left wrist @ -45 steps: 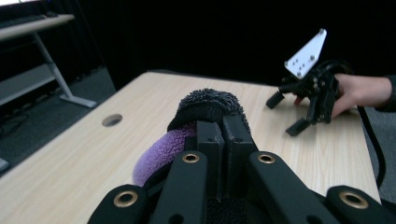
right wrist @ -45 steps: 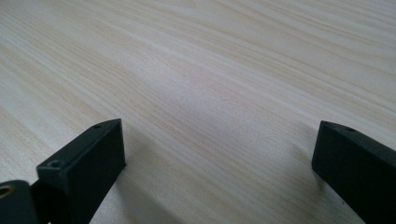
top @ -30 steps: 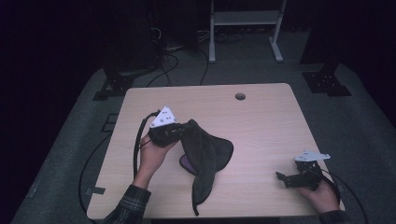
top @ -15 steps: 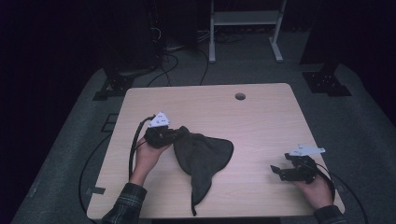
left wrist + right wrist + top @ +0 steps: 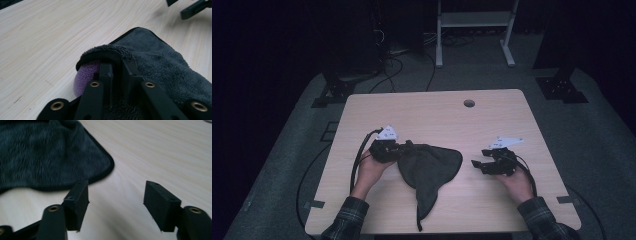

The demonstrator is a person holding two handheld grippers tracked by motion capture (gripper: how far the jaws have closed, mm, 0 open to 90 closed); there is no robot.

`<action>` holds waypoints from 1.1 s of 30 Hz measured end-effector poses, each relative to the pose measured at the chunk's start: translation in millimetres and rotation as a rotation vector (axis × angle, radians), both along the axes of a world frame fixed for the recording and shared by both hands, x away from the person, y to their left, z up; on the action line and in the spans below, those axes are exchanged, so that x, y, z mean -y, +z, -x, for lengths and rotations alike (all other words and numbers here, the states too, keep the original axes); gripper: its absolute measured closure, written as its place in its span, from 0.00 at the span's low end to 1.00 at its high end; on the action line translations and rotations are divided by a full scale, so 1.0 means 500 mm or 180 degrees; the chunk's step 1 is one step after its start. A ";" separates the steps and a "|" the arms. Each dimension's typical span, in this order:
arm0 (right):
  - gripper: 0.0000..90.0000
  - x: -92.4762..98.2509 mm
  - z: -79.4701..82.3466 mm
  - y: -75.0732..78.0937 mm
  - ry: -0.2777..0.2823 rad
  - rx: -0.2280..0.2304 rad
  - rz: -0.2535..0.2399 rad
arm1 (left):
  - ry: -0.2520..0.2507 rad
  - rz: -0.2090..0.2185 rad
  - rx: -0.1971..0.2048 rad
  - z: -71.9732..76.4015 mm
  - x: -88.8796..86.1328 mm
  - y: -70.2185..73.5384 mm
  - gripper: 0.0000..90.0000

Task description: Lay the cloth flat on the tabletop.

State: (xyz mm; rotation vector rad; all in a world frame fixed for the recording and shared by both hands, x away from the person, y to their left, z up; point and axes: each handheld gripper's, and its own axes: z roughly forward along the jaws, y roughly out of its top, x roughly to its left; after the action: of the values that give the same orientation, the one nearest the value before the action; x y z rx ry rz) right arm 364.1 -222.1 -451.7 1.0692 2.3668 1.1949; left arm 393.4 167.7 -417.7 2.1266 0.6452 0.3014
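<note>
A dark grey cloth (image 5: 429, 167) with a purple underside (image 5: 85, 77) lies spread on the wooden table (image 5: 437, 115), a narrow tail trailing to the front edge. My left gripper (image 5: 404, 148) is low at the cloth's left end. Its jaws have just been opening and stand a narrow gap apart (image 5: 117, 62), with the cloth's folded hem (image 5: 107, 51) draped over and between their tips. My right gripper (image 5: 477, 165) sits a little right of the cloth's rounded corner (image 5: 100, 167). Its jaws (image 5: 116, 195) are open with nothing between them, and they have just been closing.
A round cable hole (image 5: 469, 103) is in the table's far side. Black cables trail from both grippers over the table's edges. A white metal stand (image 5: 472, 20) and dark equipment stand on the floor beyond the table.
The left hand lowered the bunched cloth, which now lies flatter on the table. The right gripper moved left toward the cloth, and its jaws narrowed.
</note>
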 end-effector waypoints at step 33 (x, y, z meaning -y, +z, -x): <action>0.53 -0.094 -0.083 -0.061 0.0220 -0.0002 0.0173 | 0.0407 -0.0360 -0.0171 -0.021 -0.108 -0.022 0.39</action>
State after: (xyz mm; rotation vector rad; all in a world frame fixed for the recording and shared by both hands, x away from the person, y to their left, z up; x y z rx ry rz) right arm 405.5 -175.1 -482.4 0.9783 2.4404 1.1462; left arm 403.7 221.6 -428.5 2.2115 0.8146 0.3593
